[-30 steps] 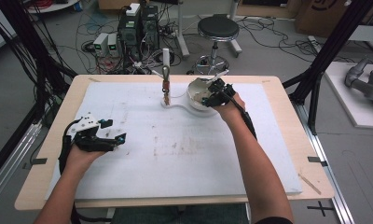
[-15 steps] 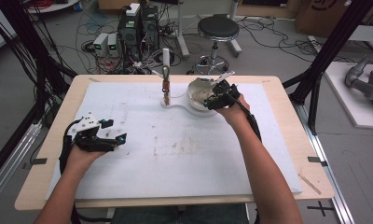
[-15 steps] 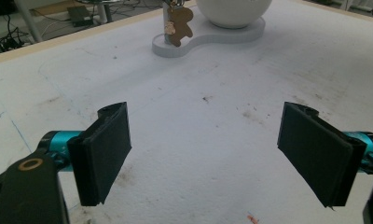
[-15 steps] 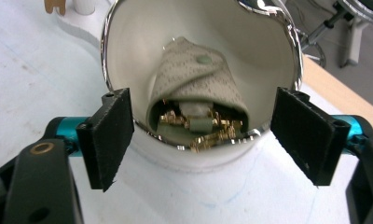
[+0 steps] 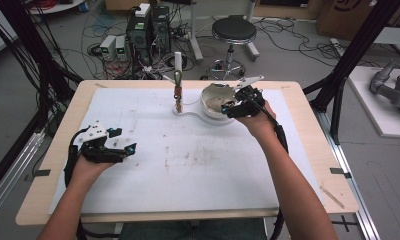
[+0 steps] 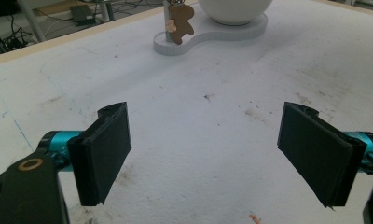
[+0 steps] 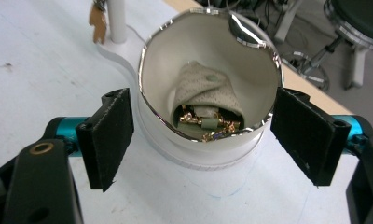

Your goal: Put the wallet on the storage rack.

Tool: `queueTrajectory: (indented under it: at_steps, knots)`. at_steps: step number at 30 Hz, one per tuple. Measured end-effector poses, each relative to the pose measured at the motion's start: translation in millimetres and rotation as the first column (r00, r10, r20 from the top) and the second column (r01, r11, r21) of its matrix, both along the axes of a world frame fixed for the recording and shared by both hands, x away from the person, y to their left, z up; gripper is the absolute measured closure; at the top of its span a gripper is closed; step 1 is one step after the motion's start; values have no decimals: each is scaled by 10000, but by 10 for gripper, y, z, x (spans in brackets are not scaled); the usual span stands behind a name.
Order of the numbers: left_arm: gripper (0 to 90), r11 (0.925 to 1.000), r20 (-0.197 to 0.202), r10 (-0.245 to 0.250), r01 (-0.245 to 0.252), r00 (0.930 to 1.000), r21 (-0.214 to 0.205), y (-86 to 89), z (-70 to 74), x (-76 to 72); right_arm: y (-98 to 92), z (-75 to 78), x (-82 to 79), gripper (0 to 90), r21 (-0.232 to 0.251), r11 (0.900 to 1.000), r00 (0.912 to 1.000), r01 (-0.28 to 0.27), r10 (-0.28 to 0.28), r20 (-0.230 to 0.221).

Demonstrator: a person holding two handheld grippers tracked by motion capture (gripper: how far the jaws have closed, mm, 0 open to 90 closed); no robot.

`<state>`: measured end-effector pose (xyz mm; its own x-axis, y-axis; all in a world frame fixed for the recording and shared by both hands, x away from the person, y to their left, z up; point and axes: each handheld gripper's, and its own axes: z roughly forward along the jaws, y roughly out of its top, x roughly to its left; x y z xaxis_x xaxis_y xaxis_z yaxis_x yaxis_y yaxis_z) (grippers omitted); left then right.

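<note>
A white bowl (image 5: 213, 98) with a shiny rim stands on a white base (image 5: 190, 113) at the back of the table. In the right gripper view the bowl (image 7: 208, 70) holds a beige perforated cloth (image 7: 201, 88) and small gold pieces (image 7: 208, 125). My right gripper (image 7: 201, 135) is open, with one jaw on each side of the bowl and not touching it. A brown gingerbread-man charm (image 5: 178, 93) hangs on a post at the base's left end. My left gripper (image 5: 128, 149) is open and holds nothing, low over the white mat (image 6: 198, 93) at the left.
The white mat (image 5: 188, 165) covers most of the wooden table (image 5: 308, 125) and carries faint stains. Beyond the far edge are a stool (image 5: 233, 30), computer boxes (image 5: 148, 27) and cables on the floor. Black frame legs (image 5: 348, 55) stand at both sides.
My right gripper has crept slightly nearer along the bowl's right side. The left gripper has stayed where it was.
</note>
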<state>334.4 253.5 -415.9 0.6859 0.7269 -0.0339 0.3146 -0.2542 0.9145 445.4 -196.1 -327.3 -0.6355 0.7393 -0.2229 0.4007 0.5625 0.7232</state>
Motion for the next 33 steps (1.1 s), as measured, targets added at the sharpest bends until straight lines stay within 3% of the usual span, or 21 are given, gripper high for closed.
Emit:
queueTrajectory:
  at_steps: [7, 16, 33]
  knots:
    - [171, 10000, 31, -12, 12, 10000, -19, 5, 6, -1, -78, 74, -162, 217, 312, 9989, 9980, -344, 327, 538]
    - [171, 10000, 44, 55, -55, 10000, -4, 0, 7, 12, -253, 99, -434, 217, 912, 9942, 9955, -562, 488, 810]
    - [171, 10000, 232, 17, -15, 9997, -87, -54, 5, 12, -626, -282, -887, 217, 2043, 9781, 9950, -394, 195, 984]
